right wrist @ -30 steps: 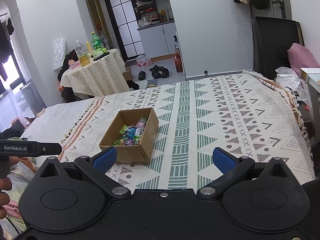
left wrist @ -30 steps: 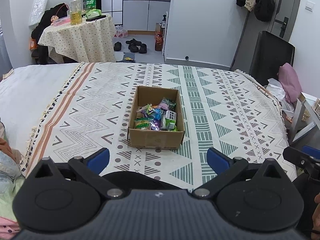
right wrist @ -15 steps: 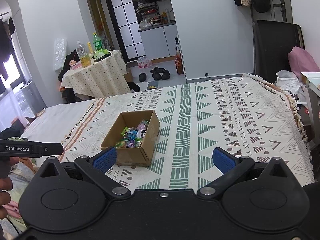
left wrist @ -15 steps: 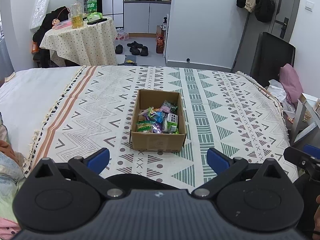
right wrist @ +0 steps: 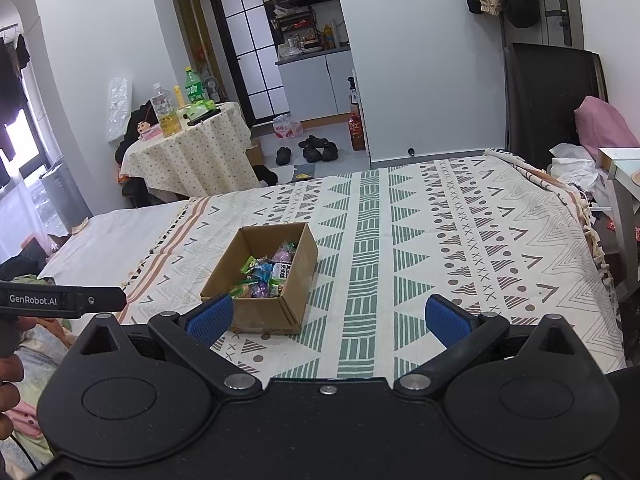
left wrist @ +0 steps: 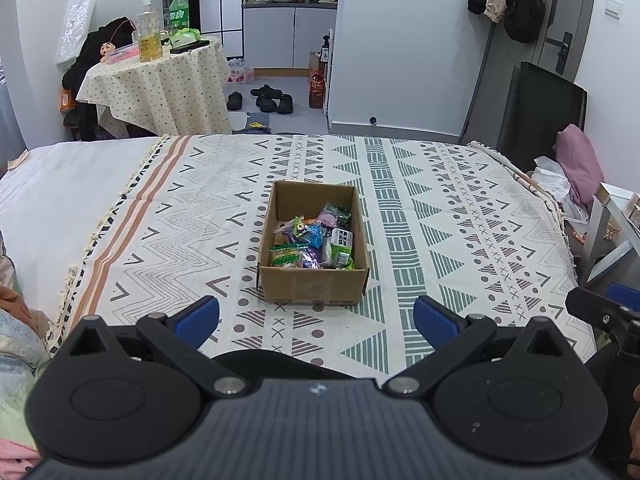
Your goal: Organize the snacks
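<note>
An open cardboard box point(left wrist: 314, 286) stands on the patterned bedspread, holding several wrapped snacks point(left wrist: 316, 240). It also shows in the right wrist view point(right wrist: 276, 312), with the snacks point(right wrist: 266, 274) inside. My left gripper point(left wrist: 316, 318) is open and empty, held back from the box's near side. My right gripper point(right wrist: 328, 316) is open and empty, with the box just ahead of its left fingertip point(right wrist: 210, 318).
The patterned bedspread point(left wrist: 460, 220) covers the bed; a white sheet point(left wrist: 60, 184) lies to the left. Bedding point(left wrist: 16, 332) is piled at the near left. A small desk point(left wrist: 616, 232) stands past the bed's right edge. A cloth-covered table point(left wrist: 160, 84) with bottles stands beyond the bed.
Both views have shifted slightly, with the box sitting a little lower and nearer in each. Both grippers stay open and empty.
</note>
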Demonstrator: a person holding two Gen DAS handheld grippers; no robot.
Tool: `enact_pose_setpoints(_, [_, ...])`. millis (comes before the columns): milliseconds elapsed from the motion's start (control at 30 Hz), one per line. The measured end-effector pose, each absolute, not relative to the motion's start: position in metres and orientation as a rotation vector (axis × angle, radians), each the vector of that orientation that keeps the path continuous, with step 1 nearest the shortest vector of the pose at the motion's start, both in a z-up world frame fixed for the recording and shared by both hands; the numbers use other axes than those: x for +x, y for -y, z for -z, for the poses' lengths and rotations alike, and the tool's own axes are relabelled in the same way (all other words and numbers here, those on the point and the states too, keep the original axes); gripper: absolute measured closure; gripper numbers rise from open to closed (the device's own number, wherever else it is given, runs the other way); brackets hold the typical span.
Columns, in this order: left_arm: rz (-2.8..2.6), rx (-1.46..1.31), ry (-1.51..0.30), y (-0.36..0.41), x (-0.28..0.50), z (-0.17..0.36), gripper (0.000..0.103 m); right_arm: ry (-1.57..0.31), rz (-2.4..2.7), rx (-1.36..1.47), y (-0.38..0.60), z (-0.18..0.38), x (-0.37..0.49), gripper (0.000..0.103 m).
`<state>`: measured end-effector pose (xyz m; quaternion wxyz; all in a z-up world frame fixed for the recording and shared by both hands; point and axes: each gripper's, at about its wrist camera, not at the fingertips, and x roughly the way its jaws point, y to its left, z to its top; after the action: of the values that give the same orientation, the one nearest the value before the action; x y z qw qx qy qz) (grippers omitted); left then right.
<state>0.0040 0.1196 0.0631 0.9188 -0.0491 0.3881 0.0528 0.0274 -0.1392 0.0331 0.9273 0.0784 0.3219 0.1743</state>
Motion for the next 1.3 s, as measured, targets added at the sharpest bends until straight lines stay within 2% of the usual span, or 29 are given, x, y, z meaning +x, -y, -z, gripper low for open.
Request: enact_pose_setpoints(1300, [-0.093, -0.102, -0.793, -0.107, 0.003, -0.062, 0.0, -0.658, -0.342, 0.147, 0.143, -0.033, 0.027, 0.0])
